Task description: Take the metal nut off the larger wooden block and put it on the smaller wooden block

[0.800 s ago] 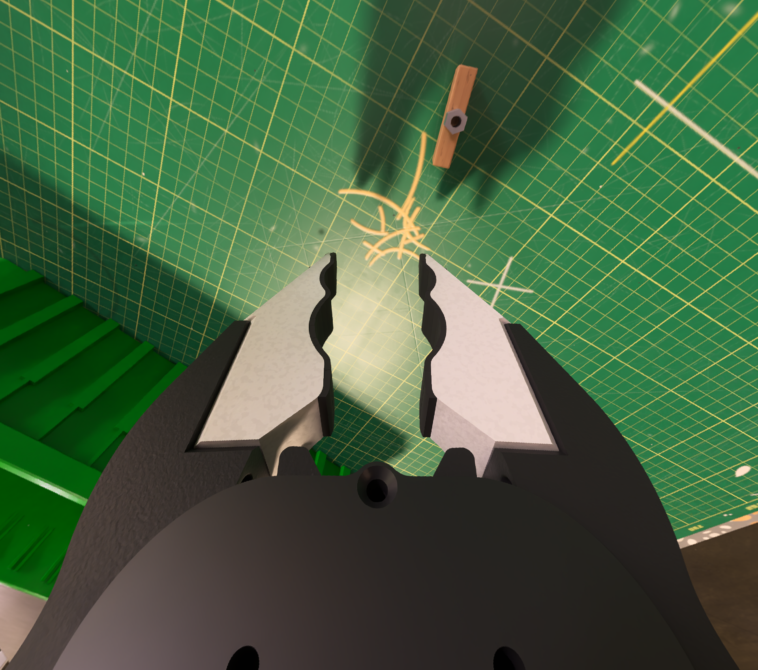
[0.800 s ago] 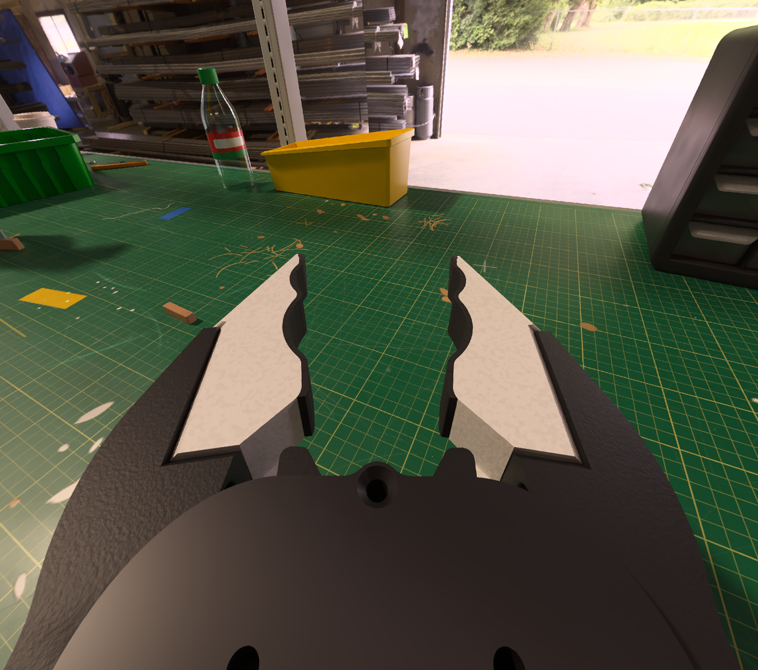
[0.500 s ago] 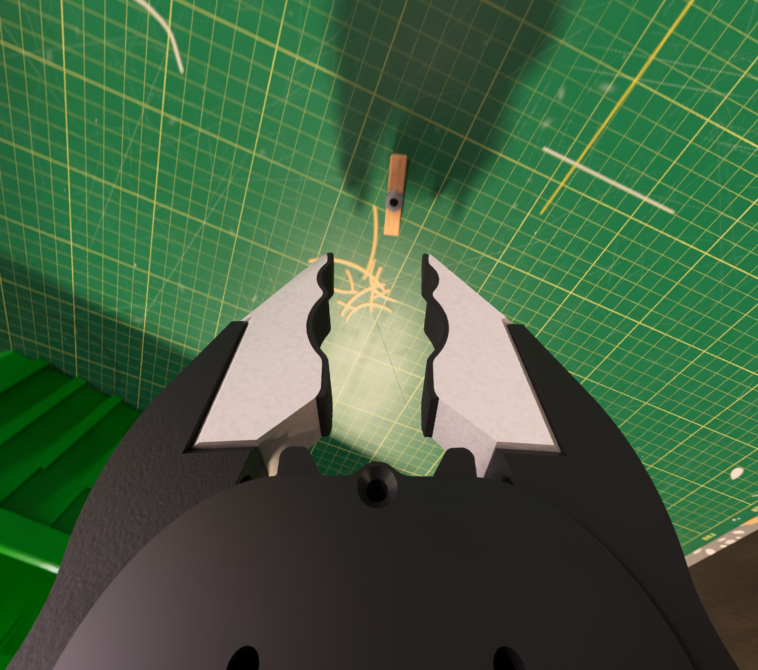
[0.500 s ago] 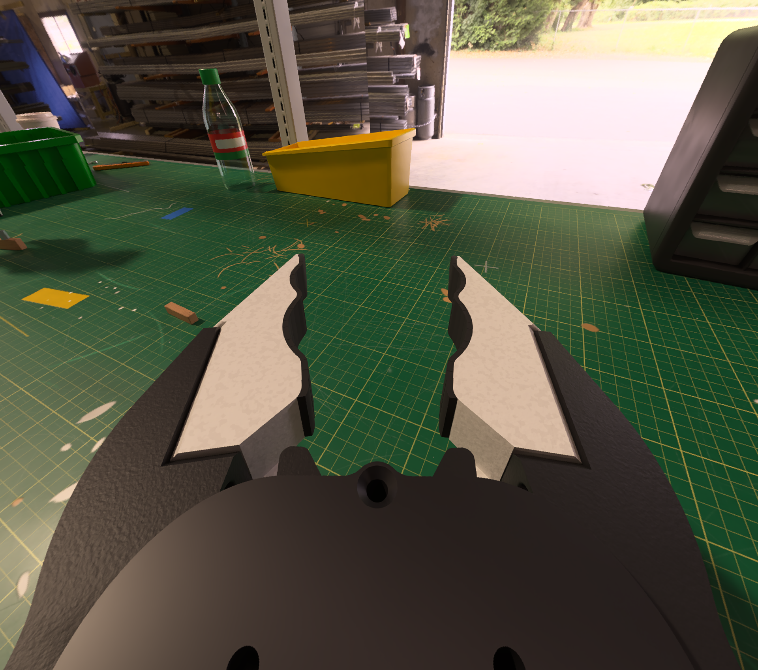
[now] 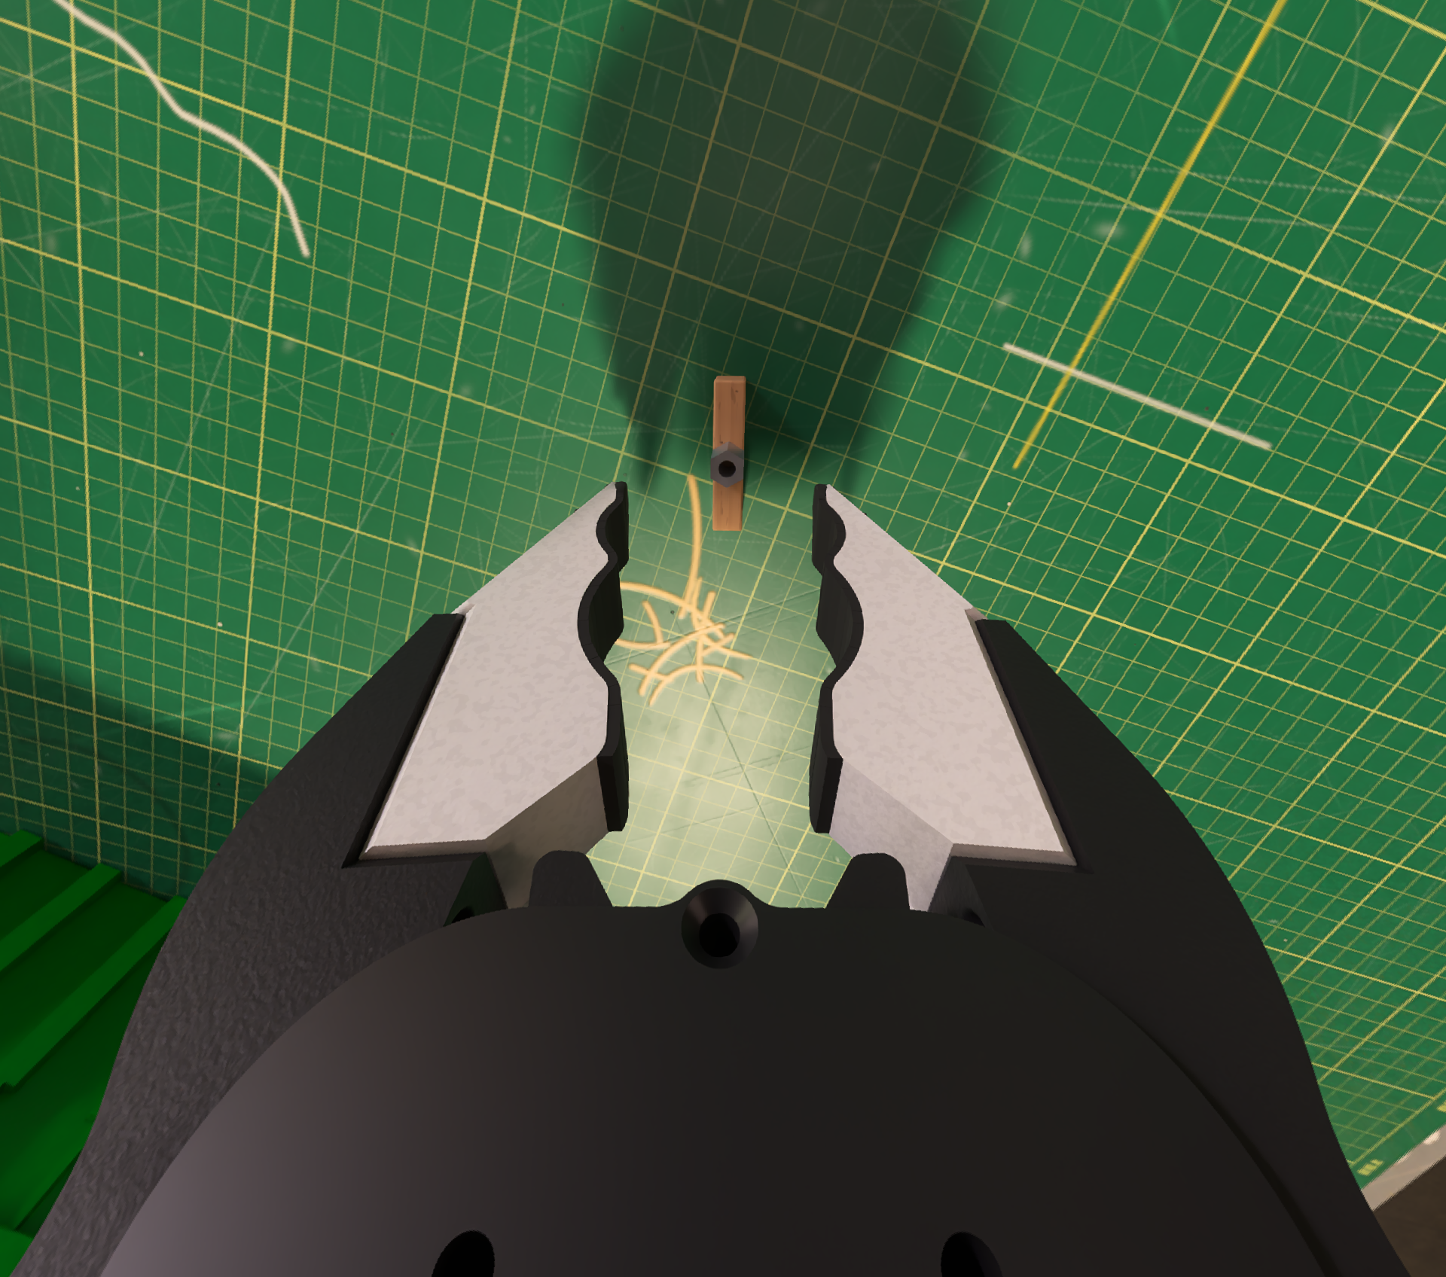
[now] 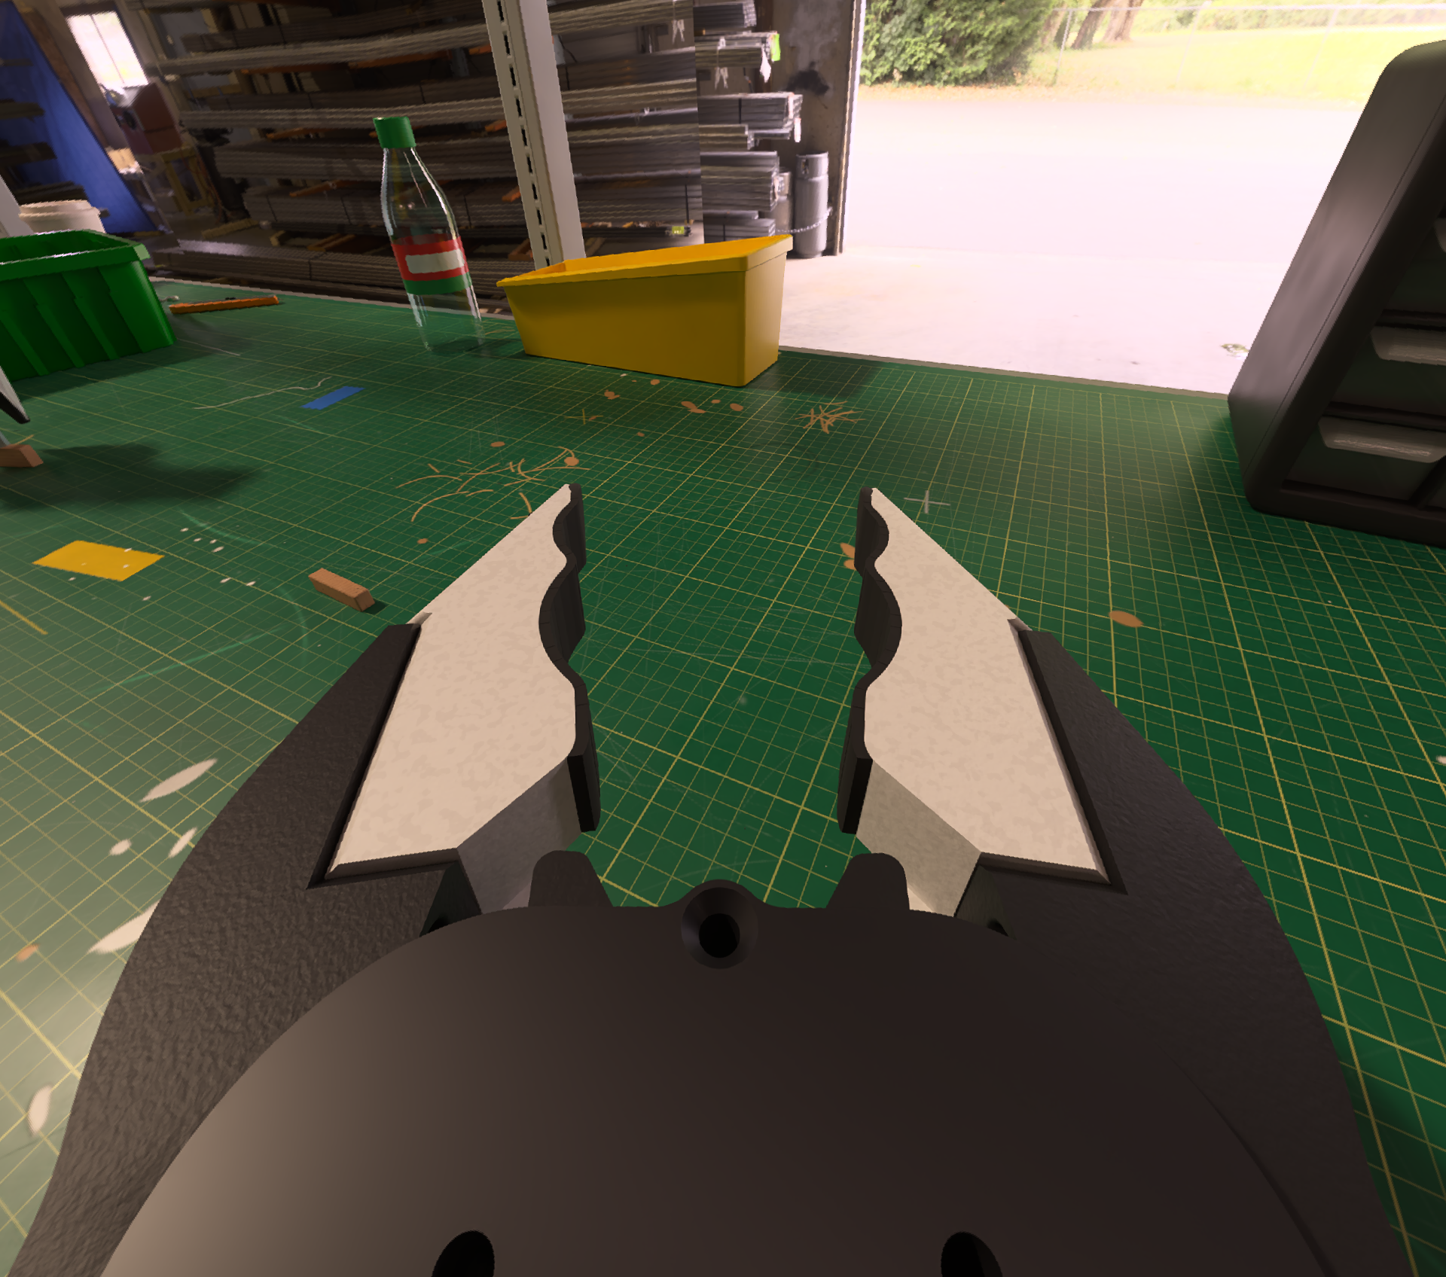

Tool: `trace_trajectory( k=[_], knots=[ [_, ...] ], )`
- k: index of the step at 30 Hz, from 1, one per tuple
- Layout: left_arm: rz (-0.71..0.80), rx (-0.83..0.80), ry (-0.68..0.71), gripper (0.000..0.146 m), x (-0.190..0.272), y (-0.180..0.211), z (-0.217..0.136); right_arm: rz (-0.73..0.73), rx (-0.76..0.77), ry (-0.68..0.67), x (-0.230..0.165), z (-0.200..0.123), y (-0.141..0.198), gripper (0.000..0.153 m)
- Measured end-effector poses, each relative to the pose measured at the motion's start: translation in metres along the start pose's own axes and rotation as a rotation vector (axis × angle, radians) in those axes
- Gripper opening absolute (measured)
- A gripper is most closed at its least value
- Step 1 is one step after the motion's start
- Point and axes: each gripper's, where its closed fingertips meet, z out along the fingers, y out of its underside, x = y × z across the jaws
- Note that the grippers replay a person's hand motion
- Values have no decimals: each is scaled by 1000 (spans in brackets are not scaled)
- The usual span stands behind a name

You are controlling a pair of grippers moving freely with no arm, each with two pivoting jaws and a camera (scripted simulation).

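In the left wrist view a narrow wooden block [image 5: 728, 410] lies on the green cutting mat [image 5: 313, 379], with a dark metal nut [image 5: 726, 466] on its middle. My left gripper [image 5: 718, 492] is open and empty, above the mat. The block and nut show just beyond its fingertips, lined up with the gap between them. In the right wrist view my right gripper [image 6: 720, 496] is open and empty, low over the mat. A small wooden block [image 6: 340, 588] lies to its left. Another wooden block [image 6: 19, 455] is cut off at the left edge.
A green bin [image 5: 47, 926] is at the lower left of the left wrist view and shows far left in the right wrist view [image 6: 70, 301]. A yellow bin [image 6: 649, 308] and a bottle [image 6: 426, 238] stand at the mat's far edge. A black cabinet [image 6: 1361, 316] stands at the right.
The left gripper has swung over the mat, so the block with the nut went from upper right and tilted to centred and straight just past the fingertips. The right gripper has barely moved.
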Motion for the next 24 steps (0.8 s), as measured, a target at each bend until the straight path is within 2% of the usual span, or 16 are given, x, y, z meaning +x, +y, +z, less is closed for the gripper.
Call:
trace_trajectory(
  k=[6, 14, 24],
  knots=[
    [10, 18, 10, 44, 0, -3, 4, -1, -5, 0, 0, 0, 1, 70],
    [8, 26, 40, 28, 3, -2, 5, 0, -6, 1, 0, 0, 1, 70],
    [0, 26, 38, 17, 3, -2, 5, 5, 3, -1, 0, -2, 0, 70]
  ],
)
